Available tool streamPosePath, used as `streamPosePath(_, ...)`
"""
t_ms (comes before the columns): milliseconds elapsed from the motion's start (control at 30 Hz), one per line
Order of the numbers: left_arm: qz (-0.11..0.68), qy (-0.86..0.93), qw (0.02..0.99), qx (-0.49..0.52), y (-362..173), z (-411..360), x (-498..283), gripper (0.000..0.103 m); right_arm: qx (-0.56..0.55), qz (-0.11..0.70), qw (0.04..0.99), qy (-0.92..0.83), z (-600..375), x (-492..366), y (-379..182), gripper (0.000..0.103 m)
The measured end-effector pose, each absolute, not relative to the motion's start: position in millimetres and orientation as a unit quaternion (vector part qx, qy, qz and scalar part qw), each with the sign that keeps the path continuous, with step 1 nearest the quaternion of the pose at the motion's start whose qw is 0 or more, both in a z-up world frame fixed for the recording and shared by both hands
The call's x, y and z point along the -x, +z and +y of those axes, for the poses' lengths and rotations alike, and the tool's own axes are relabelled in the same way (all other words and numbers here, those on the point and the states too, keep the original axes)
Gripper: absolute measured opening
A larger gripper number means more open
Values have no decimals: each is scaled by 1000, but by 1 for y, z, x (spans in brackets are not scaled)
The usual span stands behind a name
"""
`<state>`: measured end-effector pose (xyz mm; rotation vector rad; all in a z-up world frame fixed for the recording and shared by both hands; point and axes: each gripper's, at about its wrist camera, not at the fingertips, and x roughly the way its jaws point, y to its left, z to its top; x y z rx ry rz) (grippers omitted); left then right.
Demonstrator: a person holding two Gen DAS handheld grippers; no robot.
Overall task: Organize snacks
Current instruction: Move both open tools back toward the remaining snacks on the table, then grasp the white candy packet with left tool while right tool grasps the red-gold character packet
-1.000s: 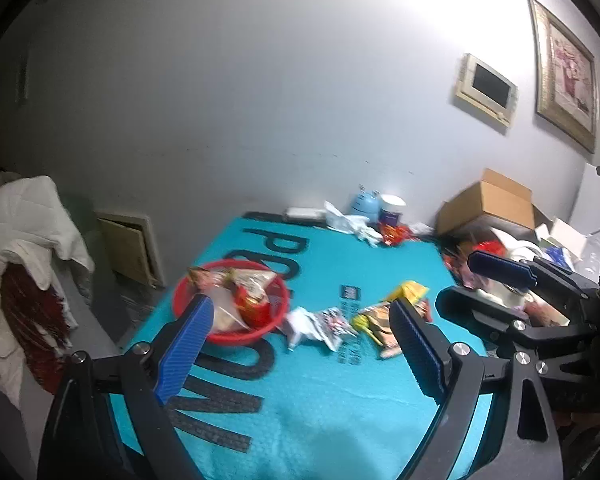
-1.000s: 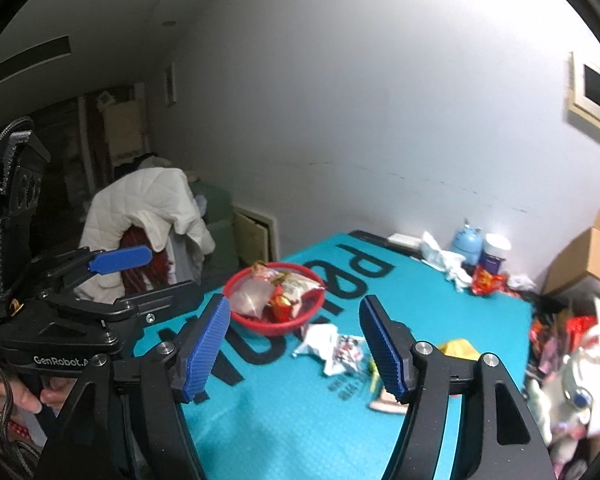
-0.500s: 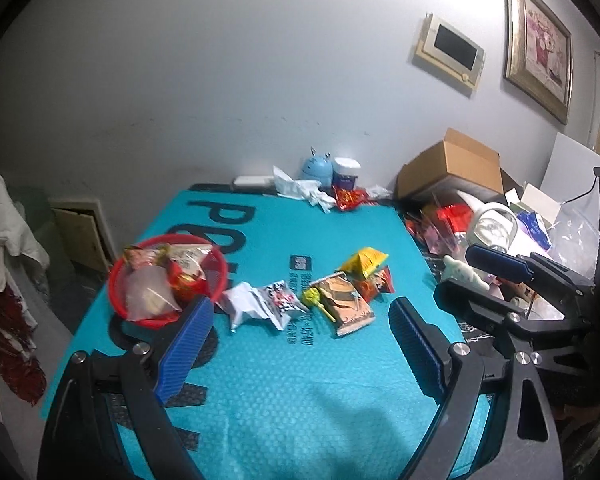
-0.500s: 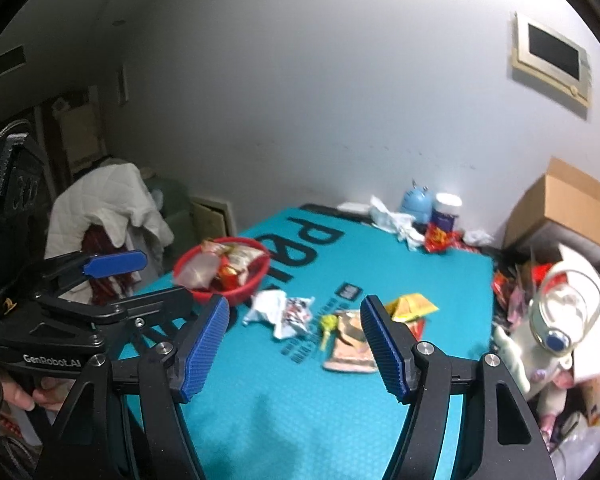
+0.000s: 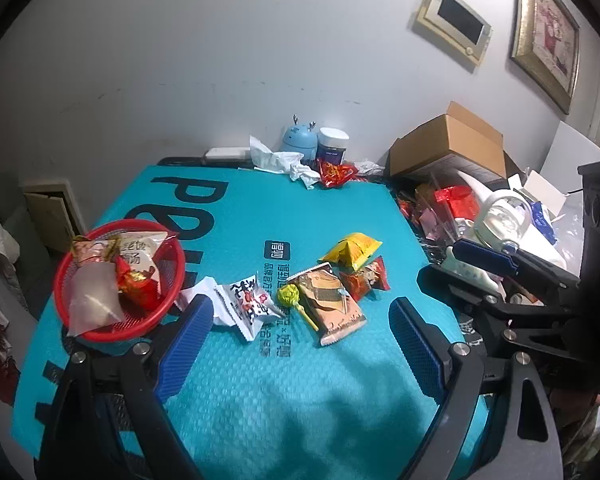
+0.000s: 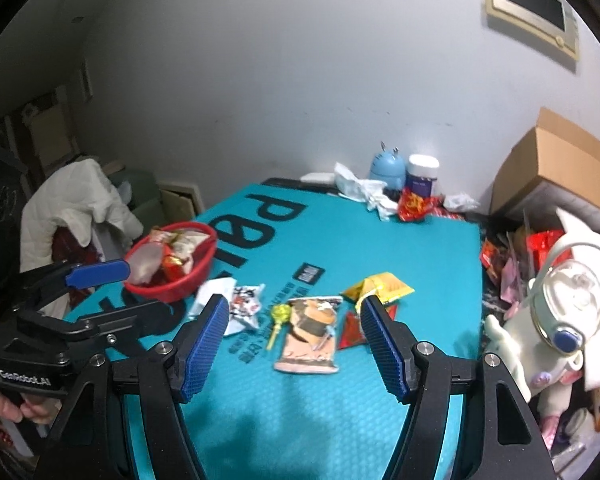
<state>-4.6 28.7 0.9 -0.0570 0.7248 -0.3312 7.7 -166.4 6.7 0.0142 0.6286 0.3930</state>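
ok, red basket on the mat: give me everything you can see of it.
The red basket is round and shallow, and looks like plastic mesh with a solid rim. It sits upright at the left edge of the teal mat, heaped with snack packets: a pale frosted bag, a red foil one, and printed ones. A white wrapper lies against its right side. Neither hand-held gripper touches it.

The right gripper (image 6: 292,340) is hovering with jaws apart over snack packets (image 6: 310,330) lying on the teal mat (image 6: 380,248), a red basket (image 6: 172,280) sitting just left
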Motion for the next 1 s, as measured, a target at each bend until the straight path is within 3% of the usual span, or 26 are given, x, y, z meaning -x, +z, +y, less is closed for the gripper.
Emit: streamPosePath(1000, 468, -118, 875, 40, -103, 25, -106, 90, -14, 404, 907, 121, -179, -108, -89, 69)
